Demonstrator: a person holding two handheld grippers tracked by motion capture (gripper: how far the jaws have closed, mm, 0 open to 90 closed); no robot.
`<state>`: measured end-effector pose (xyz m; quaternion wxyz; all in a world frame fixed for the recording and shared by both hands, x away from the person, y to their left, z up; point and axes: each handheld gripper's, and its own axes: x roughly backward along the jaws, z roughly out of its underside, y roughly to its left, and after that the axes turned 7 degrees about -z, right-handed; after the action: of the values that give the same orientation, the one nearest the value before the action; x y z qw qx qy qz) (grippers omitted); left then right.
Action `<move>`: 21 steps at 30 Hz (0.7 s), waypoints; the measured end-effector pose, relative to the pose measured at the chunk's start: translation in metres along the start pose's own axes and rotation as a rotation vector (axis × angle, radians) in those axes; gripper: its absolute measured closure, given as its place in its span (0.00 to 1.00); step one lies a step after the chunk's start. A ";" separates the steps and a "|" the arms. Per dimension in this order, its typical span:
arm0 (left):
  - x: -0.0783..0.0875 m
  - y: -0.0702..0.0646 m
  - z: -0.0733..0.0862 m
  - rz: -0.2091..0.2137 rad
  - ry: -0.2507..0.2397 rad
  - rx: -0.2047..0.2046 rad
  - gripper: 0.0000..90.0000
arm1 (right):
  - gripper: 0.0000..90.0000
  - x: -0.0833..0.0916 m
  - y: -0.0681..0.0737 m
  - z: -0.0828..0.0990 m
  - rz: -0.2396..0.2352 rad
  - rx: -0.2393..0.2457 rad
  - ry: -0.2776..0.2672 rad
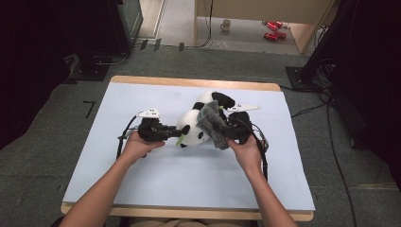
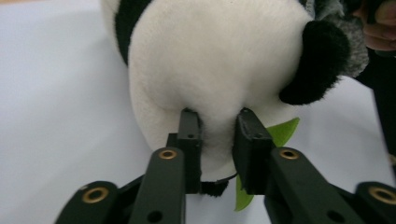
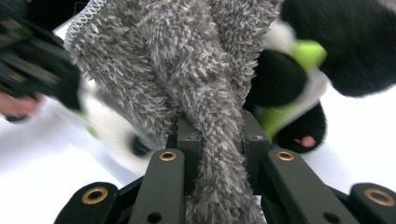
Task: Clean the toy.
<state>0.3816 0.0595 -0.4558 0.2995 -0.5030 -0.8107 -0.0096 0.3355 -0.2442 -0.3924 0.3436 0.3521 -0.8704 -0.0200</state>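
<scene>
Panda plush [image 1: 191, 130] pinched by left gripper [image 1: 174, 133]; right gripper [image 1: 226, 128] clamps grey cloth [image 1: 211, 124].

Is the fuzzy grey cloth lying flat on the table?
No, the right gripper pinches the grey cloth between its jaws and holds it up against the toy panda.

Looks like a lab or recording setup rather than anybody's home. The wooden table [image 1: 189, 82] has a plain pale sheet [image 1: 189, 175] covering nearly its whole top, and it stands on grey carpet tiles [image 1: 42, 165]. Past the far edge there are black equipment stands [image 1: 90, 66] on both sides, with loose cables [image 1: 335, 161] running over the floor by the right edge. Further back there's light wooden furniture [image 1: 302, 33] with a mug [image 1: 226, 24] and red cans [image 1: 273, 29] on the floor.
</scene>
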 end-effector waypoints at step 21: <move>-0.009 -0.016 0.006 -0.023 0.038 0.103 0.93 | 0.85 -0.022 0.055 0.026 -0.097 0.178 -0.054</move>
<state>0.3679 0.0462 -0.4605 0.3400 -0.4773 -0.8101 0.0191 0.2979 -0.1942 -0.4102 0.2858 0.4223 -0.8597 0.0314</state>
